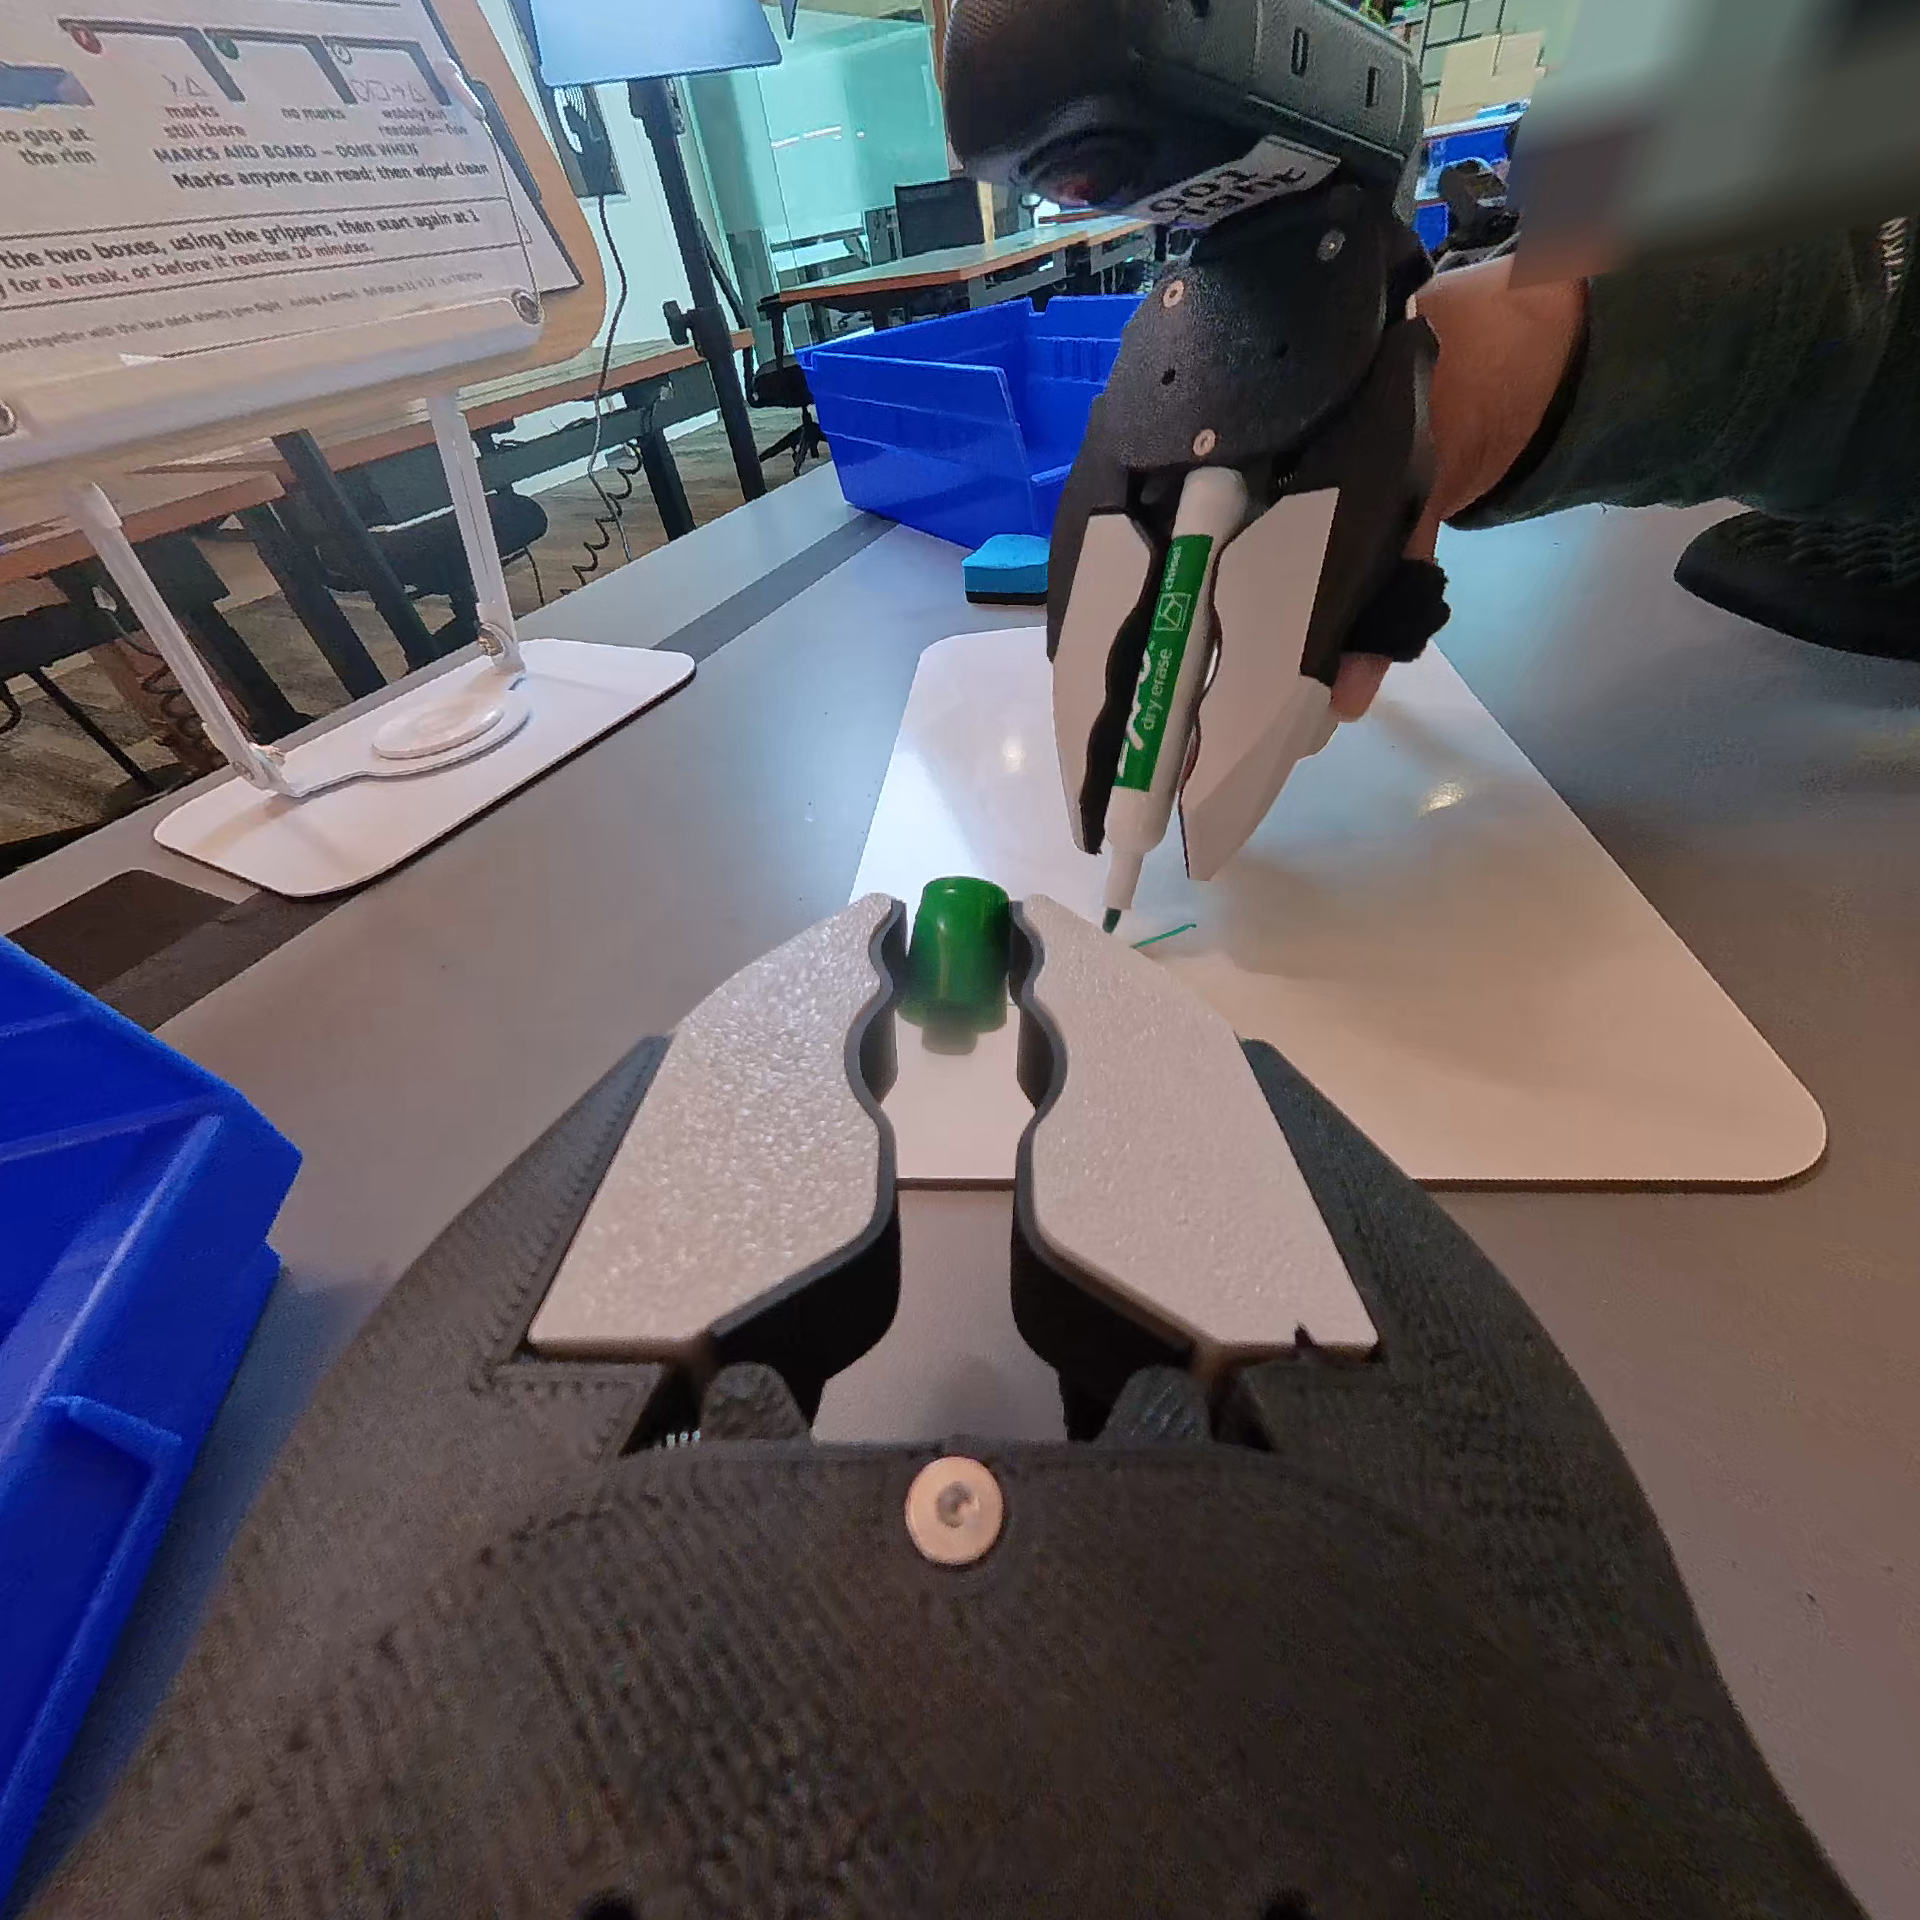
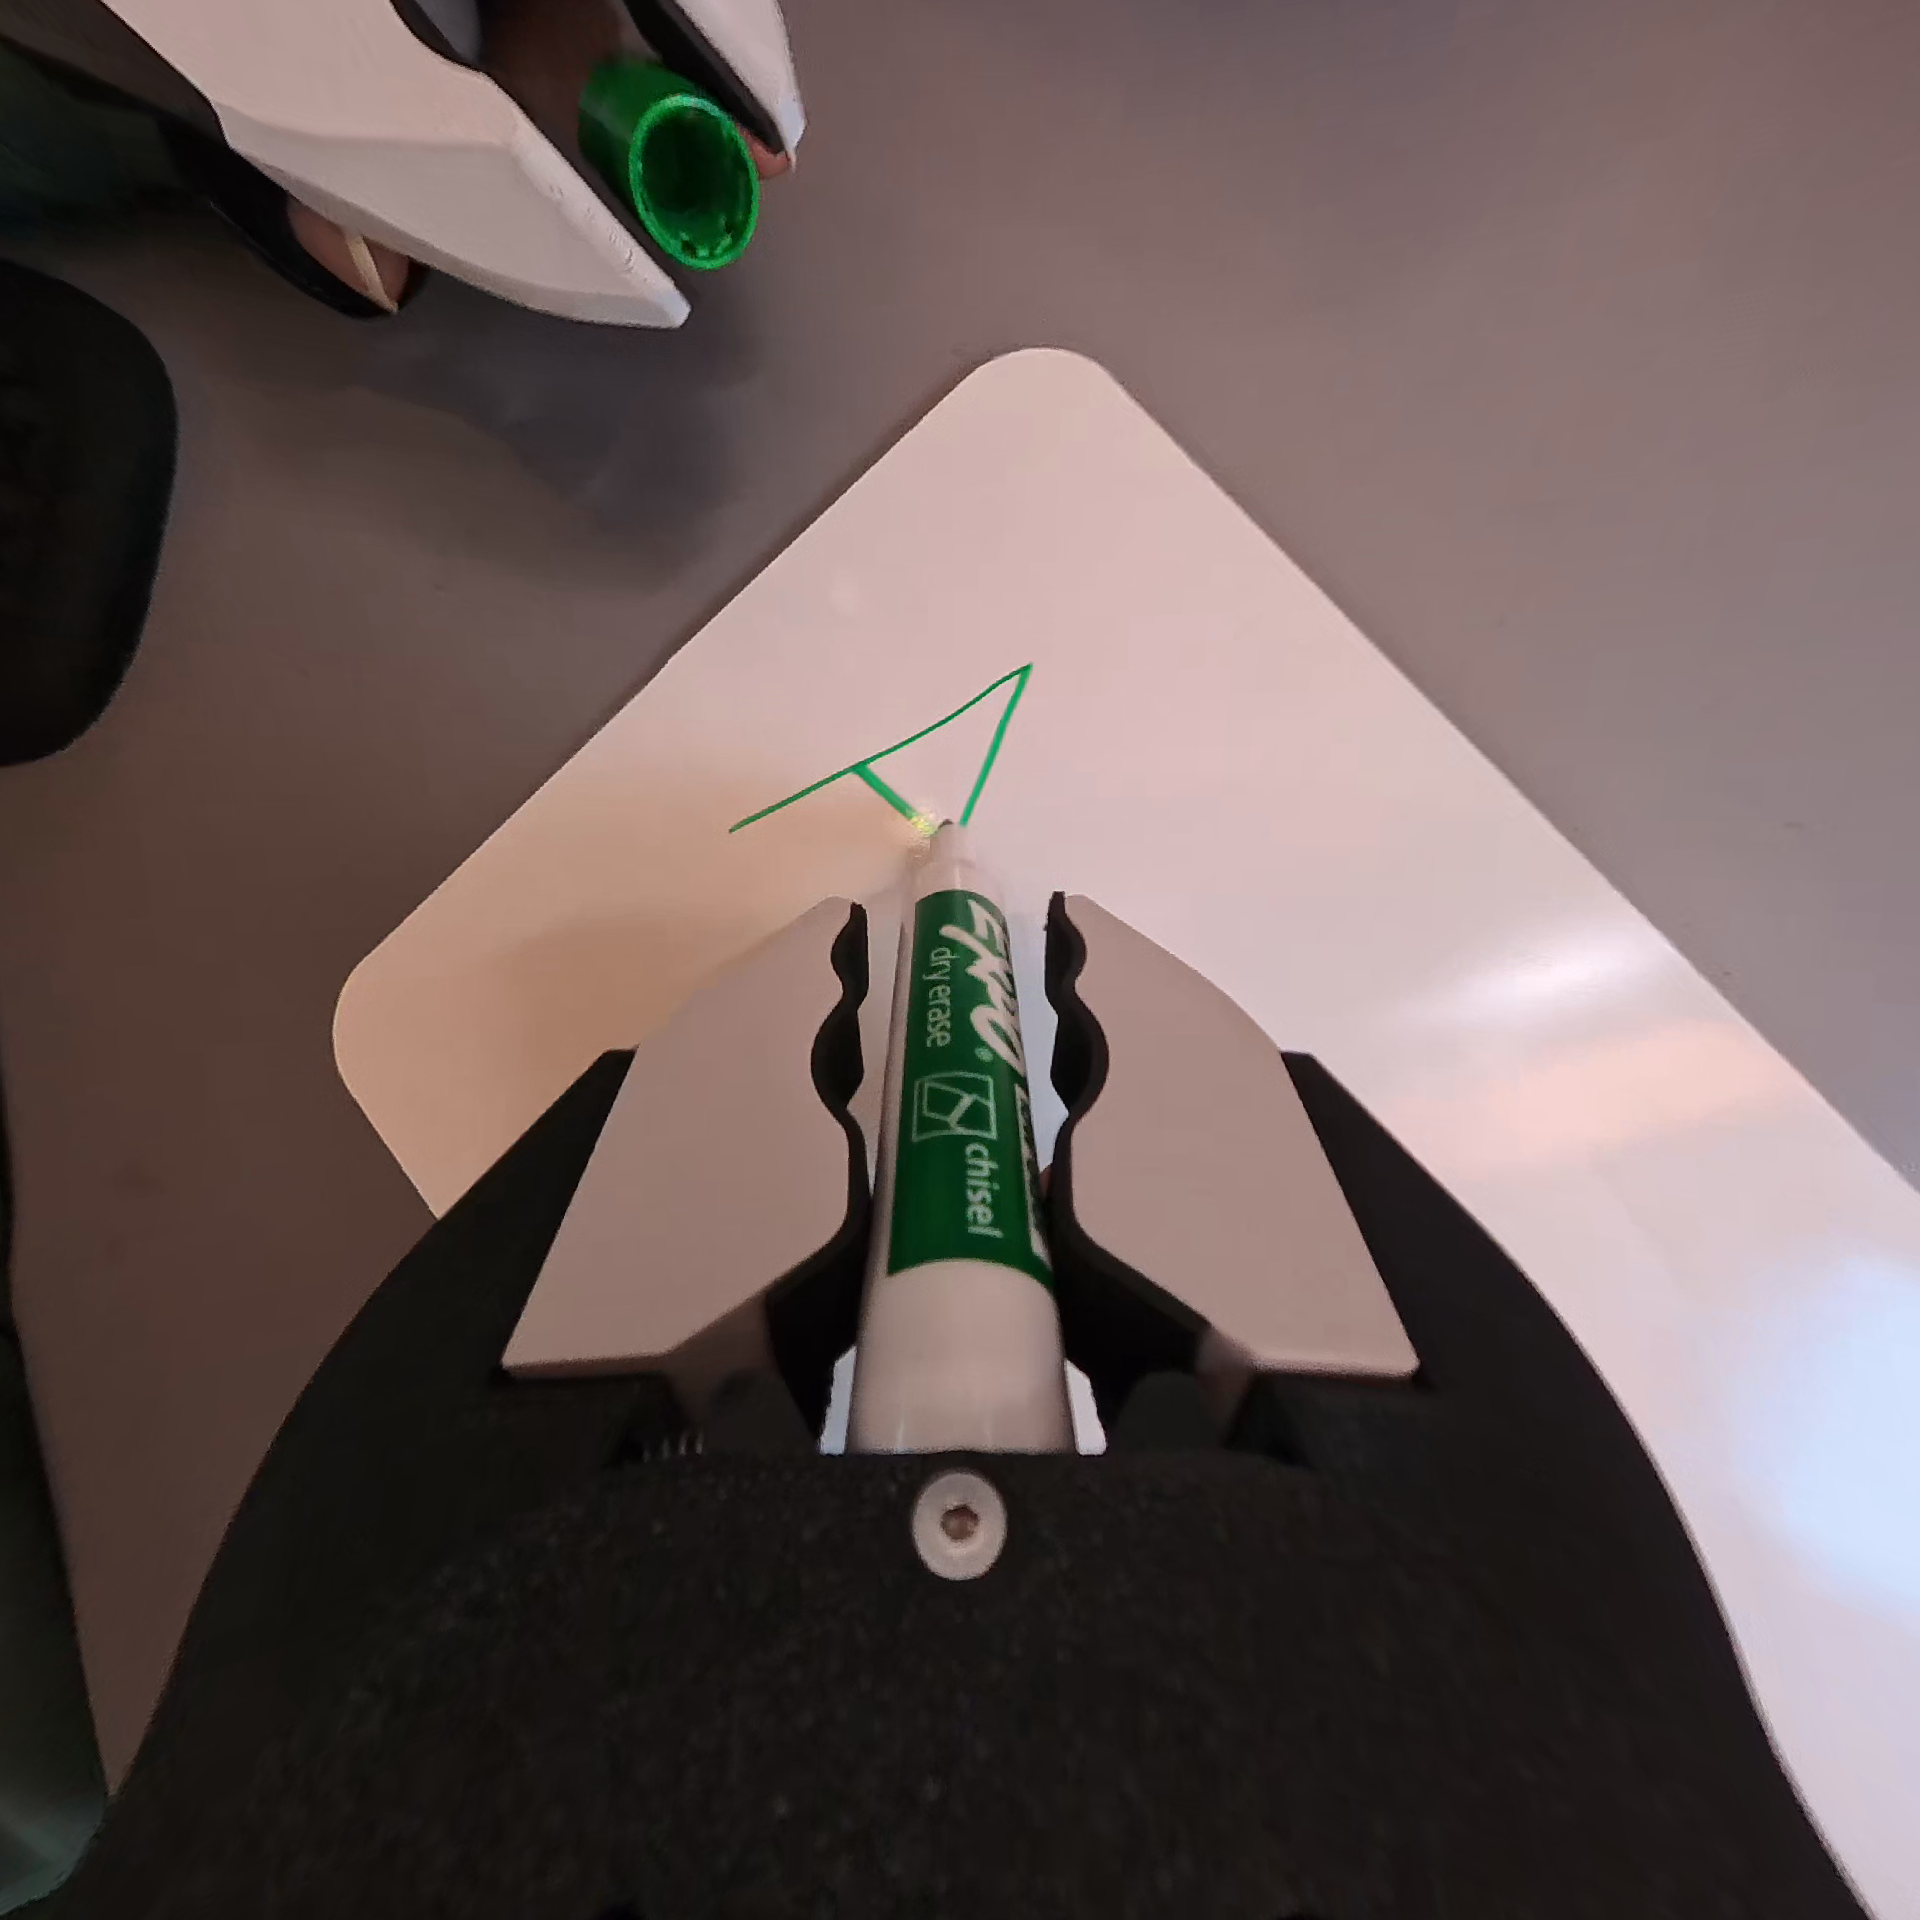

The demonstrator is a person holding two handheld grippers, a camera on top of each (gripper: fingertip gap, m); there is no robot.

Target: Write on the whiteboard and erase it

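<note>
A green-labelled marker (image 2: 961,1122) bearing white print is clamped in the right gripper (image 2: 954,914), tip on green strokes (image 2: 914,758) near a whiteboard (image 2: 1299,831) corner. A green cap (image 1: 956,956) is pinched in the narrowly parted left gripper (image 1: 956,920).

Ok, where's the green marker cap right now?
The green cap is clamped between the left gripper fingertips, low over the near corner of the whiteboard, just left of the marker tip that the right gripper holds.

I am tilting my right gripper (image 2: 956,914) steeply downward, fingers clamping a marker (image 2: 961,1143); my left gripper (image 1: 956,935) is pinching its green cap (image 1: 956,961).
</note>
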